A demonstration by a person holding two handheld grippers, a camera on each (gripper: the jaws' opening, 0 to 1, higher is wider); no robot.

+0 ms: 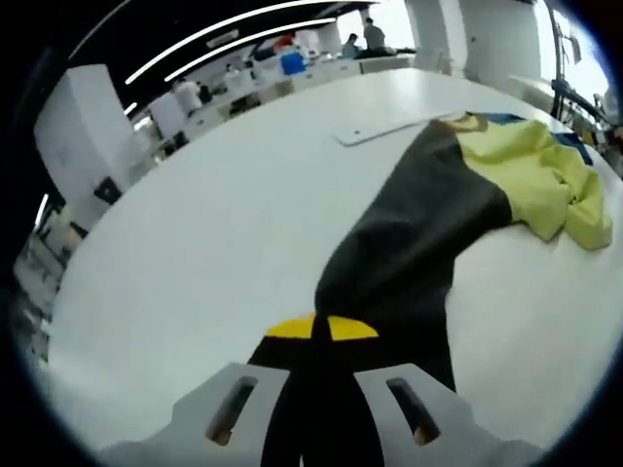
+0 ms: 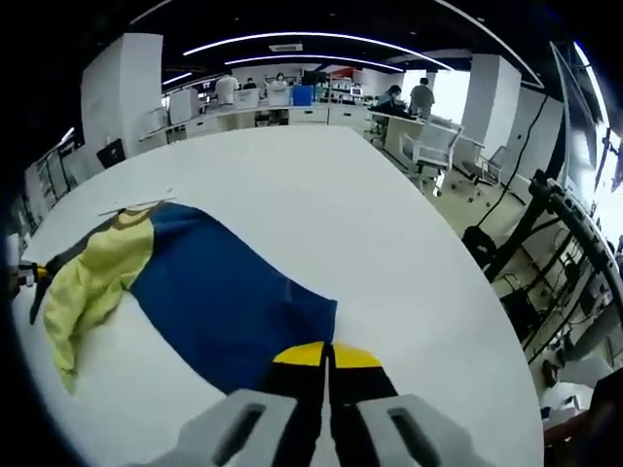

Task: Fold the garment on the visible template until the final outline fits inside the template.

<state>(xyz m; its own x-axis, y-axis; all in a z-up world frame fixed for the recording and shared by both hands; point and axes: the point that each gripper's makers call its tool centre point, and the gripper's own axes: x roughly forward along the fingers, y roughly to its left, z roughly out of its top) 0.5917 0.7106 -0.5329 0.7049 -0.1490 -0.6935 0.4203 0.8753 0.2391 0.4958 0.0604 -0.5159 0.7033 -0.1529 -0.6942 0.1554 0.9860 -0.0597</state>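
Open-plan office, white bench point(image 1: 195, 243): I held garment point(image 1: 419, 224) corners pinched in closed left claw point(image 1: 321, 336) and right claw point(image 2: 328, 352), stretched for folding.

garment point(image 1: 419, 233): dark grey/black, yellow and blue panels, lying unfolded and rumpled on the white desk point(image 1: 224, 224). in the left gripper view a dark sleeve or panel runs up from the near edge to a bunched yellow section point(image 1: 545, 180), with a sliver of blue behind it. in the right gripper view a broad blue panel point(image 2: 229, 292) spreads flat, yellow cloth crumpled at its far left end. template point(image 1: 375, 128): a thin flat white sheet on the desk, just beyond the garment's far end.
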